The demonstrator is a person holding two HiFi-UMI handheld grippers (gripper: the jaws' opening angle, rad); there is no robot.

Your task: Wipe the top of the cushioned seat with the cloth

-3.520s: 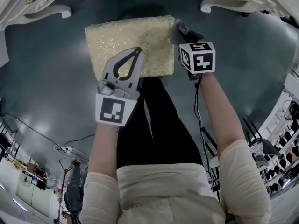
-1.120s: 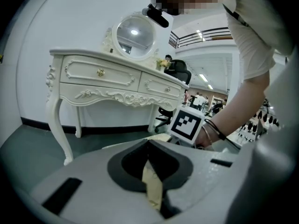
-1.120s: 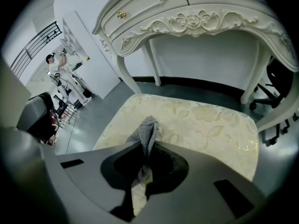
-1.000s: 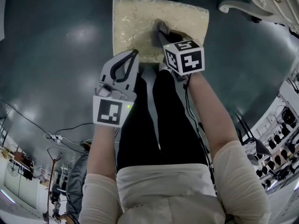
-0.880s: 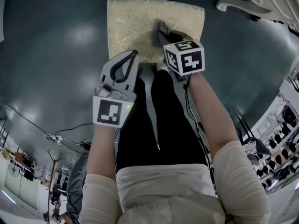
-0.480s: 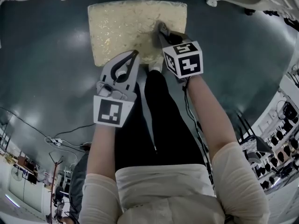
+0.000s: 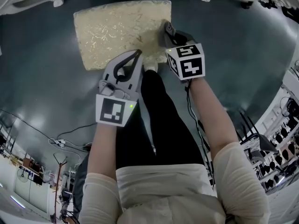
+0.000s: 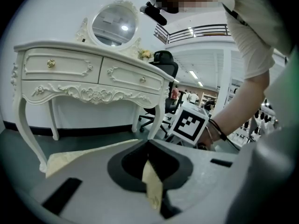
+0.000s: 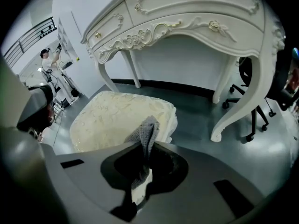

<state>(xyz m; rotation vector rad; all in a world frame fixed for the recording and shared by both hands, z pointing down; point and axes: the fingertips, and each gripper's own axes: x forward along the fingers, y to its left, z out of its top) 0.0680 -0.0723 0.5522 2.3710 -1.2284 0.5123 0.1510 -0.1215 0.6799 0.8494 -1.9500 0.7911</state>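
Observation:
The cushioned seat (image 7: 119, 29) is a cream and gold square on the dark floor; it also shows in the right gripper view (image 9: 117, 122). My right gripper (image 7: 167, 30) hovers at the seat's right edge, shut on a grey cloth (image 9: 145, 133) that sticks up between its jaws (image 9: 147, 146). My left gripper (image 7: 136, 55) sits over the seat's near edge, its jaws shut with nothing in them. In the left gripper view (image 8: 150, 148) a sliver of cushion shows past the jaw tips, and the right gripper's marker cube (image 8: 190, 123) stands beyond.
A white carved dressing table (image 9: 196, 17) stands behind the seat, one curved leg (image 9: 243, 106) close to its right. Its mirror (image 8: 114, 24) shows in the left gripper view. An office chair (image 8: 161, 64) is behind. Cables (image 7: 65, 146) lie on the floor at left.
The right gripper with the cloth has slid from the middle of the seat toward its right edge. The left gripper has stayed shut at the near edge.

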